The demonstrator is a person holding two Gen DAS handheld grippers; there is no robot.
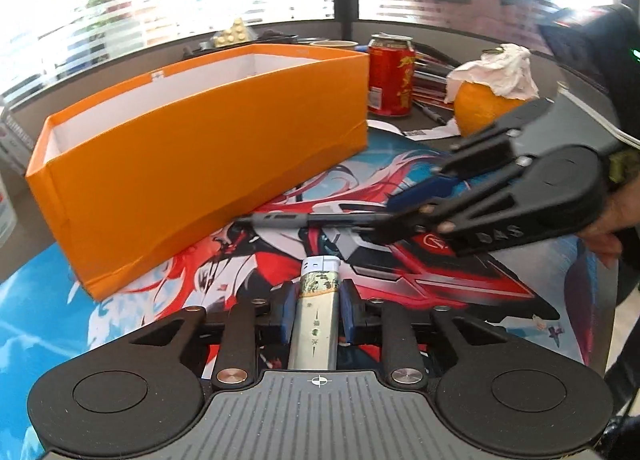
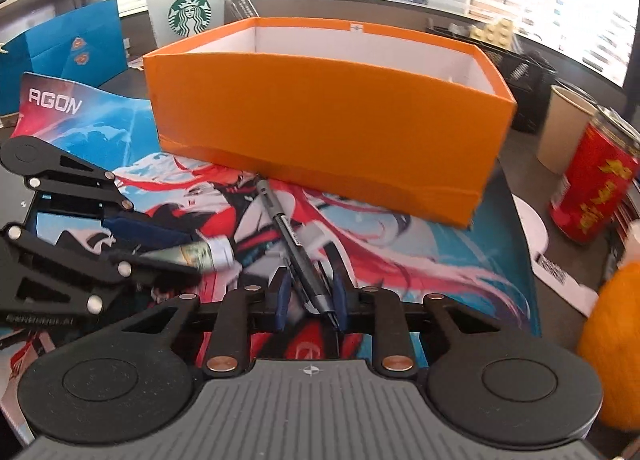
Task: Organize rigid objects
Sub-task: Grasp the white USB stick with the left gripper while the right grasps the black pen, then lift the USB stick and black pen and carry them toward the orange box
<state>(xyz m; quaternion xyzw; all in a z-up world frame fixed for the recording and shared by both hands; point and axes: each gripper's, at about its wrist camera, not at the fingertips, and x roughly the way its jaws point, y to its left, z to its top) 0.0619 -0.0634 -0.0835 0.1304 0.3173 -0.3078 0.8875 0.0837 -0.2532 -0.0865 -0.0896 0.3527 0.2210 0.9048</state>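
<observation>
Left wrist view: the left gripper (image 1: 316, 310) is clamping a lighter (image 1: 314, 316) lying on the printed mat (image 1: 440, 280); the right gripper (image 2: 308, 300) is pinching a pen (image 2: 298, 250). The orange box (image 1: 208, 164), just behind, is showing only bare white walls, so both deposits are seemingly still pending.

The right tool (image 2: 309, 300) is gripping a black pen (image 2: 294, 244) between its blue pads, the pen lying slantwise over the printed mat (image 2: 420, 260) and pointing toward the orange box (image 2: 328, 132). At left, the left tool (image 2: 188, 256) is clamping a lighter (image 2: 208, 254), and a red can (image 2: 592, 184) is standing to the right of the box on the surface (image 2: 520, 164).
</observation>
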